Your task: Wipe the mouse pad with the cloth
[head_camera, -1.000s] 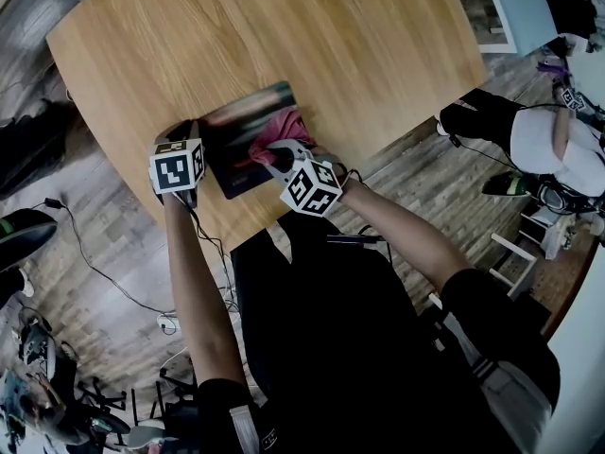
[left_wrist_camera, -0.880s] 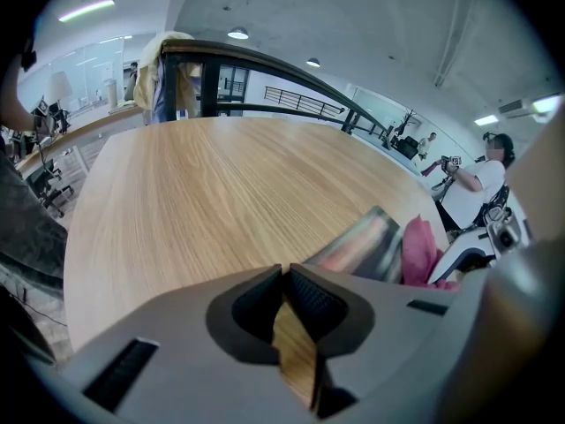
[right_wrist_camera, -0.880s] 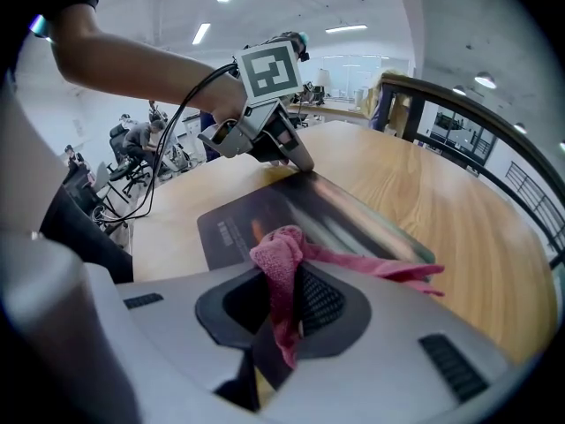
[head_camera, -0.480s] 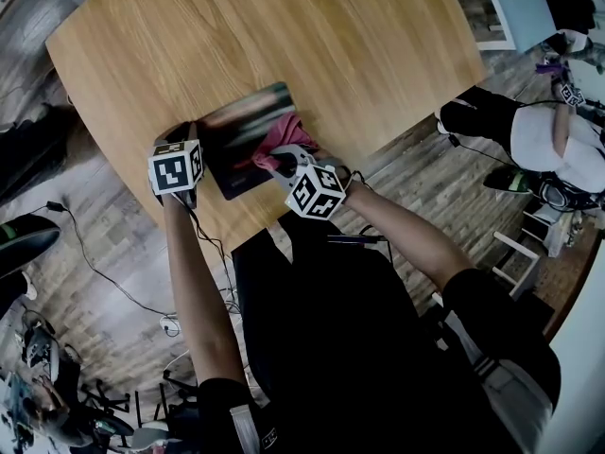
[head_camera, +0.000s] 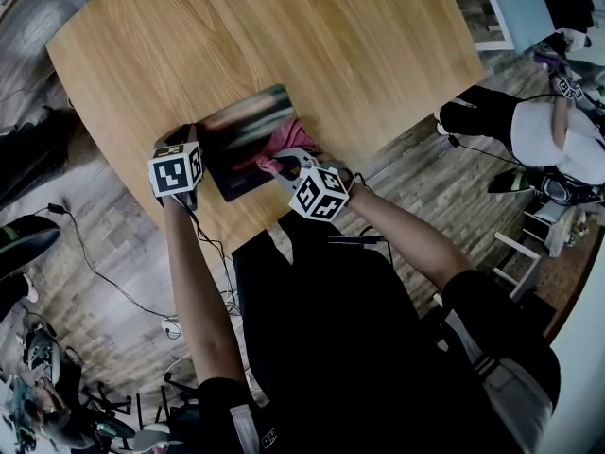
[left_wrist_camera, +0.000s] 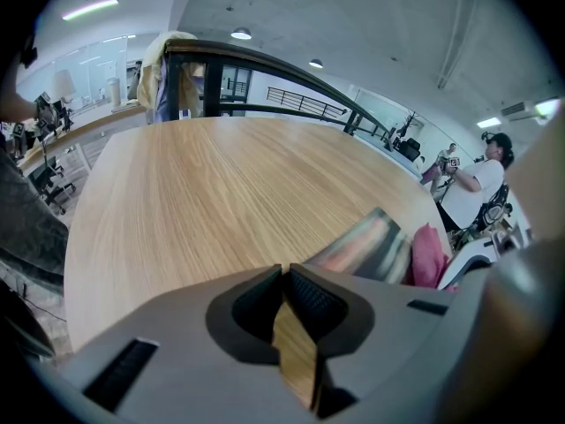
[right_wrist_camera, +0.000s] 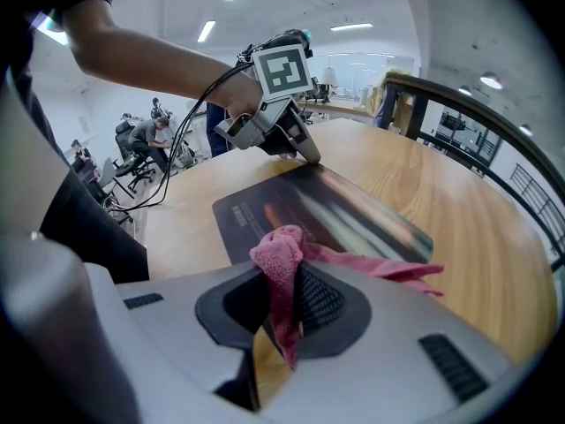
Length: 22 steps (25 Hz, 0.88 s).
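A dark mouse pad (head_camera: 241, 135) with blurred colour streaks lies near the front edge of the round wooden table (head_camera: 284, 36). My left gripper (head_camera: 192, 132) is shut, and its tip rests at the pad's left corner, as the right gripper view shows it (right_wrist_camera: 309, 153). In its own view the left gripper (left_wrist_camera: 284, 274) has its jaws together, with the pad (left_wrist_camera: 366, 244) just beyond. My right gripper (head_camera: 282, 159) is shut on a pink cloth (head_camera: 288, 137) and holds it on the pad's right part. The cloth (right_wrist_camera: 281, 253) bunches between the jaws and trails onto the pad (right_wrist_camera: 309, 206).
The table edge runs just under both grippers, with wooden floor beyond. A person in a white shirt (head_camera: 548, 140) sits at the right. Cables (head_camera: 95, 263) lie on the floor at the left. A dark railing (left_wrist_camera: 265, 60) stands past the table's far side.
My right gripper has drawn the cloth a little toward the pad's near right edge. The left gripper and the pad have stayed in place.
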### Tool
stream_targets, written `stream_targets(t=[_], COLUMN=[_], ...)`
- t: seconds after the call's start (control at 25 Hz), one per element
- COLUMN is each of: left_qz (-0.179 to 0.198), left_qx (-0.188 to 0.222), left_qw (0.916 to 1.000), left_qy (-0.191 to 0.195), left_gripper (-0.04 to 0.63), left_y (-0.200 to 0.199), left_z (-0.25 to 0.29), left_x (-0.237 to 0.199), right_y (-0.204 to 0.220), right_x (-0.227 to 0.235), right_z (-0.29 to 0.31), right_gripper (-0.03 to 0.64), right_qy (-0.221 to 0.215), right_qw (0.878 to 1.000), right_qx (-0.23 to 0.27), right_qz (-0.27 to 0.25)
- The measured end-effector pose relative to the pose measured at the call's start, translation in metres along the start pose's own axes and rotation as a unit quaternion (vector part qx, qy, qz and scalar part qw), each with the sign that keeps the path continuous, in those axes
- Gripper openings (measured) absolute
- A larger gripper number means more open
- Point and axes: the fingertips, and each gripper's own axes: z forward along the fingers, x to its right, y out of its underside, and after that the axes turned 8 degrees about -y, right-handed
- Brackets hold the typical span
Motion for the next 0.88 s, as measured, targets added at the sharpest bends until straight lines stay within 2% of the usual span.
stream_targets(t=[0.88], left_qz=[-0.006], left_qx=[0.002], left_qw=[0.9999], left_qy=[-0.009], left_gripper=[0.044], left_y=[0.0], left_z=[-0.001], left_x=[-0.001], right_y=[0.029], right_x=[-0.004], right_z=[-0.02], right_gripper=[0.066], right_qy=[-0.005], right_qw=[1.0], right_qx=[-0.011], right_qz=[0.009])
